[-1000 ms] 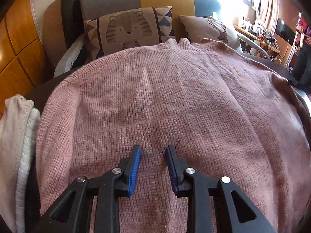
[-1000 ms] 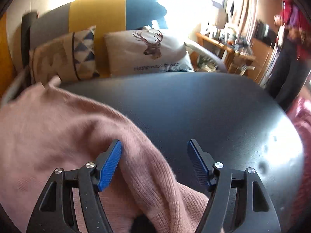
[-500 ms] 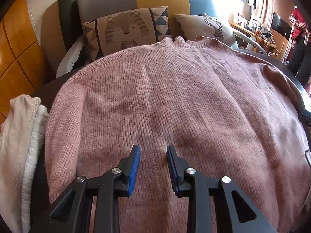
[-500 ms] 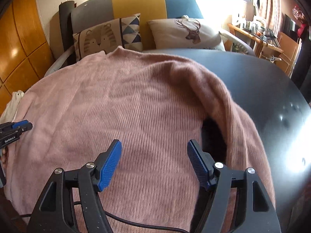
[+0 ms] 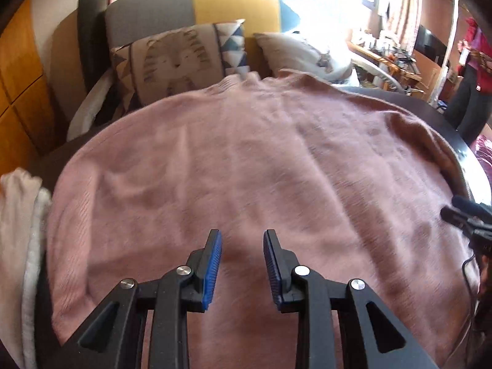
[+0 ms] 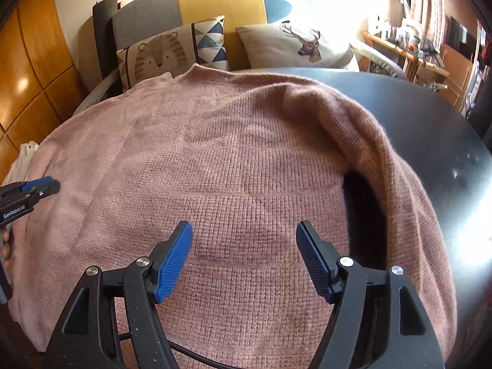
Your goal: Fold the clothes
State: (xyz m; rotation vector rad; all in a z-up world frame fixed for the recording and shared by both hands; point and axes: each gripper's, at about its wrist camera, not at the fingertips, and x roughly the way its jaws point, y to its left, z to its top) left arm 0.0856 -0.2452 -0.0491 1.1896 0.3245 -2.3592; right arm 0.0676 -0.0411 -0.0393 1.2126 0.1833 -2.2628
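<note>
A pink knitted sweater [image 5: 246, 169] lies spread flat on the dark round table [image 6: 415, 117], collar toward the sofa. Its right sleeve [image 6: 384, 153] is folded in along the right side, with a dark gap beside it. My left gripper [image 5: 241, 236] hovers over the lower left part of the sweater, its jaws a narrow gap apart with nothing between them. My right gripper [image 6: 244, 230] hangs over the lower middle of the sweater [image 6: 230, 160], jaws wide apart and empty. The left gripper [image 6: 30, 189] also shows at the left edge of the right wrist view.
A pile of white and cream clothes [image 5: 18, 230] lies at the table's left edge. Behind the table is a sofa with a tiger cushion [image 6: 160, 55] and a deer cushion [image 6: 295, 46]. A person [image 5: 473, 61] stands at the far right. Wooden cabinets line the left.
My right gripper swung left from the bare table and sleeve to over the sweater's body. My left gripper drew back and up slightly. Both jaws kept their widths.
</note>
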